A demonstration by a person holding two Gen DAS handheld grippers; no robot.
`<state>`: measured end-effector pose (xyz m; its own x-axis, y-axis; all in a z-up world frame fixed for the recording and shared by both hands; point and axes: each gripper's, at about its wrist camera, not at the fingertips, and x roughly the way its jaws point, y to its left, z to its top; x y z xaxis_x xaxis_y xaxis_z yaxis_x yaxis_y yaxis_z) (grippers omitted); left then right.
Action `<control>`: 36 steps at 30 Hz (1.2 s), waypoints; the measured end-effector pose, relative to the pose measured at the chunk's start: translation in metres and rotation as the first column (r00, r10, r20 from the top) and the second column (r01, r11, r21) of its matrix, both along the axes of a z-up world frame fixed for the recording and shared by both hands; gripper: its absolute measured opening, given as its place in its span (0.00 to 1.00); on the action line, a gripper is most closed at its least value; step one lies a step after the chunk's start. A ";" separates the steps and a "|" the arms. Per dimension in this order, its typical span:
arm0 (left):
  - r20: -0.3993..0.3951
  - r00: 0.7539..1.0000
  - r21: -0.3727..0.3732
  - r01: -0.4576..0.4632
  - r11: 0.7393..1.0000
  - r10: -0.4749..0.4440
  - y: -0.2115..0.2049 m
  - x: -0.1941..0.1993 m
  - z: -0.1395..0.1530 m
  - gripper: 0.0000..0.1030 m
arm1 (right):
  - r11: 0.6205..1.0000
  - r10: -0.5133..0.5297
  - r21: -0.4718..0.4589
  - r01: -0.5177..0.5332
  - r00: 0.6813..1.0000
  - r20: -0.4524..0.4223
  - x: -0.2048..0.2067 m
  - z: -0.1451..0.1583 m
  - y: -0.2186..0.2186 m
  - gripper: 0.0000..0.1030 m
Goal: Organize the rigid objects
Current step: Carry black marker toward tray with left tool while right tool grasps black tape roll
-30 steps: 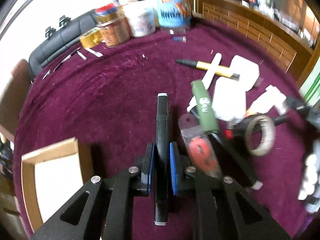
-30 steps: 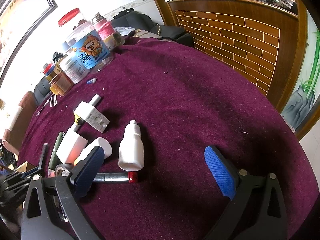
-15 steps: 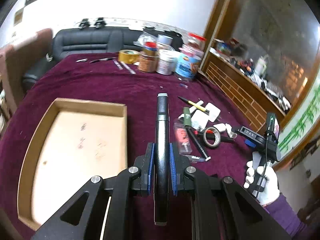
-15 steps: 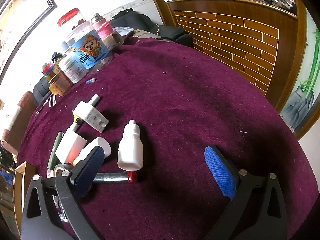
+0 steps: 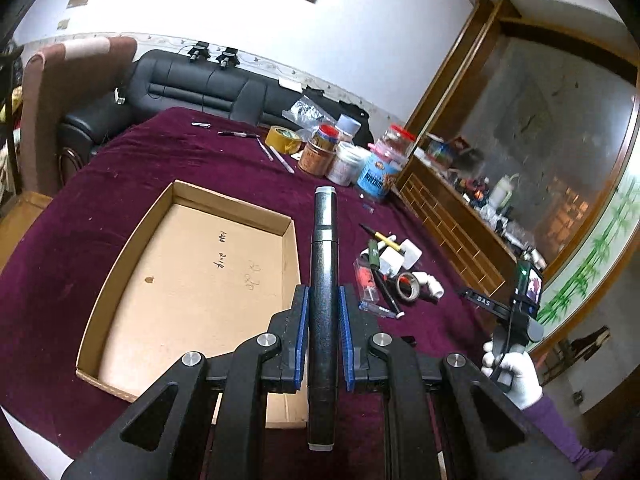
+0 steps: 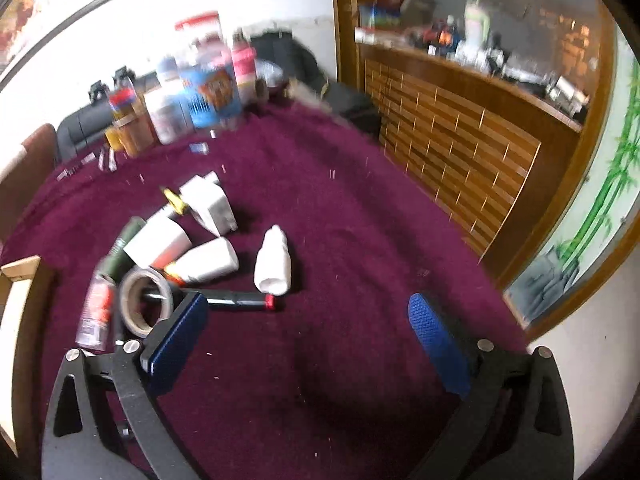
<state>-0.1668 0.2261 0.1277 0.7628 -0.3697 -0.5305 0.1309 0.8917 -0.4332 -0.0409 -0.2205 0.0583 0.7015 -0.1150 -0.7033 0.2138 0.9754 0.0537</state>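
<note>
My left gripper [image 5: 323,336] is shut on a black marker [image 5: 325,264] and holds it high above the table, by the right edge of an open cardboard tray [image 5: 132,236]. My right gripper [image 6: 308,340] is open and empty, low over the maroon cloth. Just ahead of it lie a white dropper bottle [image 6: 274,262], a tape roll [image 6: 144,300], a dark pen with a red tip [image 6: 240,300], white plastic blocks [image 6: 208,204] and a green tube [image 6: 122,246]. The same pile shows in the left wrist view [image 5: 384,268]. The right gripper's handle and gloved hand [image 5: 516,372] show there too.
Jars and tins [image 5: 348,156] stand at the table's far side, with a yellow tape roll [image 5: 283,139] and pens [image 5: 276,156] beside them. A black sofa [image 5: 192,88] is behind the table. A wooden brick-pattern counter [image 6: 460,140] runs along the right.
My left gripper has risen and pulled back with the marker, bringing the whole cardboard tray into view. My right gripper has lifted and tilted slightly; its view is blurred.
</note>
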 end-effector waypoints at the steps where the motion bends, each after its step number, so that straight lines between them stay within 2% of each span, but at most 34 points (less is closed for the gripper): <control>1: 0.003 1.000 -0.008 0.000 1.000 0.000 0.002 0.000 -0.001 0.11 | 1.000 0.014 -0.014 -0.014 1.000 0.012 -0.002 0.006 0.005 0.98; 4: 0.000 1.000 -0.037 0.006 0.999 -0.006 0.007 0.000 -0.008 0.11 | 0.998 0.062 0.003 -0.062 0.997 -0.039 0.005 0.015 0.016 0.98; 7: -0.012 1.000 -0.062 0.002 0.998 -0.003 0.017 0.001 -0.018 0.11 | 0.991 0.131 0.047 -0.128 0.990 -0.055 0.012 0.020 0.035 0.98; 10: -0.024 1.000 -0.076 -0.005 0.997 0.004 0.025 0.002 -0.024 0.11 | 0.983 0.180 0.051 -0.177 0.982 -0.059 0.013 0.018 0.054 0.98; 12: -0.030 1.000 -0.079 -0.008 0.997 0.006 0.028 0.002 -0.026 0.11 | 0.976 0.213 0.048 -0.210 0.975 -0.065 0.019 0.014 0.068 0.93; 15: -0.028 1.000 -0.075 -0.014 0.997 0.012 0.029 0.000 -0.027 0.11 | 0.972 0.233 0.036 -0.231 0.968 -0.089 0.029 0.005 0.079 0.79; 16: -0.026 1.000 -0.073 -0.015 0.997 0.013 0.029 -0.001 -0.027 0.11 | 0.973 0.231 0.033 -0.229 0.968 -0.099 0.033 0.002 0.082 0.70; 17: -0.025 1.000 -0.069 -0.017 0.997 0.016 0.028 -0.002 -0.027 0.11 | 0.974 0.225 0.029 -0.223 0.968 -0.114 0.037 -0.002 0.084 0.65; 22: -0.040 0.999 -0.066 -0.016 0.998 0.013 0.024 0.000 -0.031 0.11 | 0.980 0.201 0.025 -0.199 0.965 -0.167 0.056 -0.023 0.085 0.61; 24: -0.044 0.999 -0.061 -0.008 0.998 0.005 0.019 0.000 -0.031 0.11 | 0.980 0.196 0.008 -0.198 0.961 -0.194 0.064 -0.032 0.087 0.56; 27: -0.045 0.999 -0.044 0.000 0.999 -0.002 0.014 -0.001 -0.029 0.11 | 0.977 0.207 -0.002 -0.211 0.961 -0.185 0.068 -0.036 0.087 0.16; 28: -0.045 0.999 -0.040 0.000 0.999 -0.002 0.013 -0.002 -0.028 0.11 | 0.975 0.219 0.025 -0.219 0.957 -0.190 0.067 -0.036 0.085 0.10; 33: -0.056 0.998 -0.035 -0.011 0.999 0.009 0.013 0.005 -0.026 0.11 | 0.964 0.256 0.110 -0.243 0.959 -0.125 0.047 -0.017 0.080 0.09; 36: -0.065 0.998 -0.015 -0.029 0.999 0.028 0.015 0.014 -0.022 0.11 | 0.932 0.327 0.189 -0.309 0.942 -0.076 0.033 0.005 0.090 0.09</control>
